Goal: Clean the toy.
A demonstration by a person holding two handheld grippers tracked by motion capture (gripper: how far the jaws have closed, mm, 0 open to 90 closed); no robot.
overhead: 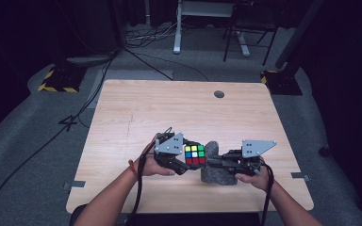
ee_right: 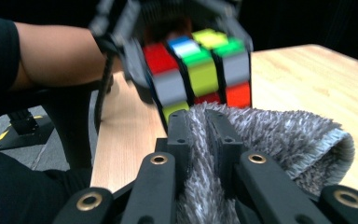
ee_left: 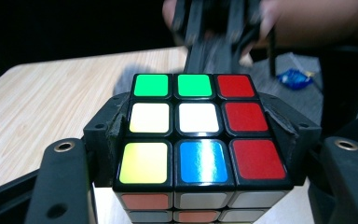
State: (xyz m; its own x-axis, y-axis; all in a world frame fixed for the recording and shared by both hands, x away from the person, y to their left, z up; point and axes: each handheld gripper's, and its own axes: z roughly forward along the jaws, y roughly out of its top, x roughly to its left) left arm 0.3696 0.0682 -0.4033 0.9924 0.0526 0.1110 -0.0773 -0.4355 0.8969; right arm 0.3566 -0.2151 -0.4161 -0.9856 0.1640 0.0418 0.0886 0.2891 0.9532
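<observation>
Landmark for all placements: the puzzle cube, held above the near half of the counter.

1. Forearms. Both are entered from the near edge in the high view and cut off there by the frame; the person's body is not seen in that view.

2. Left claw. Placed directly left of the cube and clamped on it. In the left gripper view the cube is seen gripped at its two sides by the black jaws. The top face is read as green, green, red; white, white, red; yellow, blue, red. The cube's lower layers are cut off by the bottom of that picture.

3. Right claw. Placed directly right of the cube and clamped on a grey shaggy cloth. In the right gripper view the cloth is seen pinched between the closed jaws just below the cube, and appears to touch its underside; actual contact cannot be confirmed. The cube and the left claw behind it are blurred there, so sticker colours are only partly legible.

4. Cloth, remainder. Draped below and to the right of the cube; whether its lower edge rests on the counter cannot be told.

5. Round grommet hole. Set in the counter well beyond the cube.

6. Floor cables. Laid beyond the counter's far edge; the dark surroundings are hard to make out.
</observation>
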